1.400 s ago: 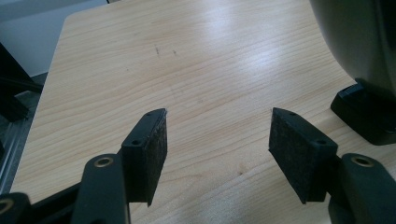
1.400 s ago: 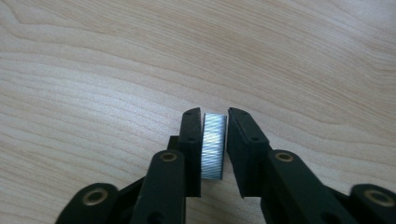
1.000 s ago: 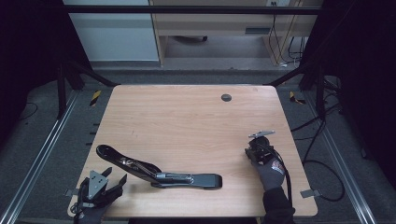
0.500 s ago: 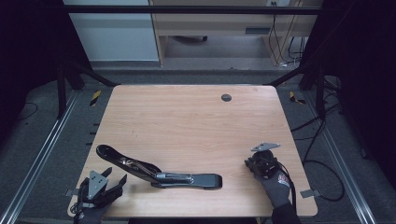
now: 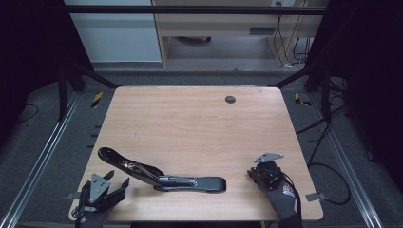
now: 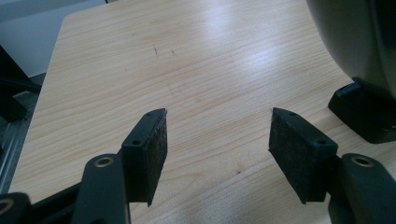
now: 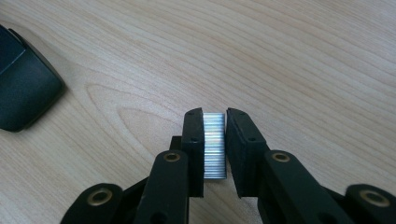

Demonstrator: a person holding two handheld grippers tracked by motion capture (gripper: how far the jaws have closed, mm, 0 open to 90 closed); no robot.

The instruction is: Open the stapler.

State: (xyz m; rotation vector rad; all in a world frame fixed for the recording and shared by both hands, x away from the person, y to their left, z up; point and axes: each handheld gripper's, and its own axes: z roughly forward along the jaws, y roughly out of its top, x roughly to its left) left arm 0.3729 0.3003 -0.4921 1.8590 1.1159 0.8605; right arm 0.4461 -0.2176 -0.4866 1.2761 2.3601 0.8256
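A black stapler [image 5: 161, 175] lies swung open near the table's front edge, its top arm angled up to the left and its base flat to the right. My left gripper [image 5: 114, 185] rests at the front left corner, open, just left of the stapler; in the left gripper view [image 6: 217, 149] its pads are wide apart with bare wood between, and the stapler [image 6: 369, 60] looms at the right. My right gripper [image 5: 259, 175] sits at the front right. The right gripper view shows it [image 7: 215, 116] shut on a silver strip of staples [image 7: 215, 144]. The stapler's base end [image 7: 23, 88] lies to the left.
The wooden table [image 5: 199, 123] has a small dark grommet hole [image 5: 230, 99] at the back. Metal rails run along both sides on the floor, cables trail at the right, and a desk stands beyond the far edge.
My right gripper has drawn back toward the front edge of the table with the staples. The left gripper and the stapler have stayed put.
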